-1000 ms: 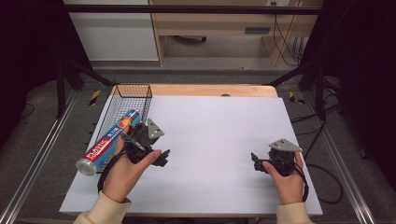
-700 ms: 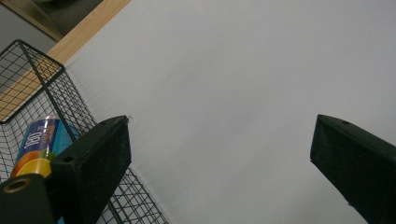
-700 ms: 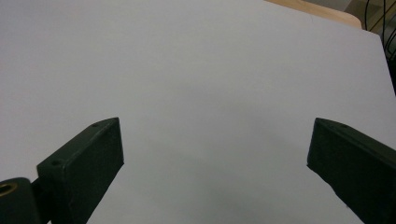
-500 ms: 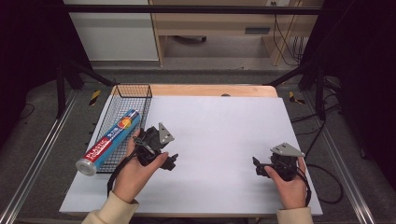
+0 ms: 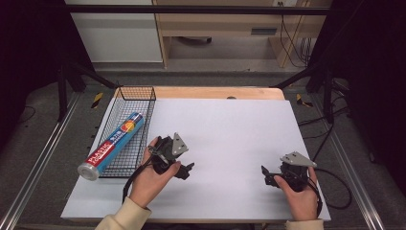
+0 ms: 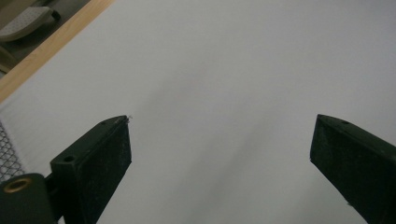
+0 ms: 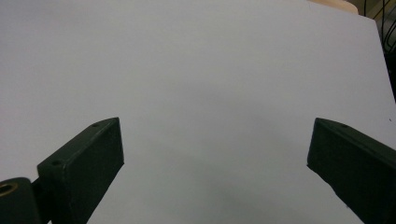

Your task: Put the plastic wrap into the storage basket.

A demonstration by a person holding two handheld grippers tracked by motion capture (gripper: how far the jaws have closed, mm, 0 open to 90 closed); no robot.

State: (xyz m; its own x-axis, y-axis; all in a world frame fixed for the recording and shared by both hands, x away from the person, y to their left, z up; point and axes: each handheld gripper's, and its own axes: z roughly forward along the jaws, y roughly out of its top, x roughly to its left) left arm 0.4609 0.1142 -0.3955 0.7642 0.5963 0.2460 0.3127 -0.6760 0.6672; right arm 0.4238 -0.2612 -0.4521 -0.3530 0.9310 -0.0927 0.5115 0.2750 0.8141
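Lying diagonally in wire basket [image 5: 125,96], plastic-wrap roll [image 5: 111,145], seemingly overhanging near rim, both tools gaping wide, empty

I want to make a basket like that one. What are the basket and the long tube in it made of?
The basket looks like thin black metal wire: an open grid you can see through. The plastic wrap roll looks like a cardboard tube with glossy blue and red print, and its end cap seems silvery, perhaps metal or plastic.
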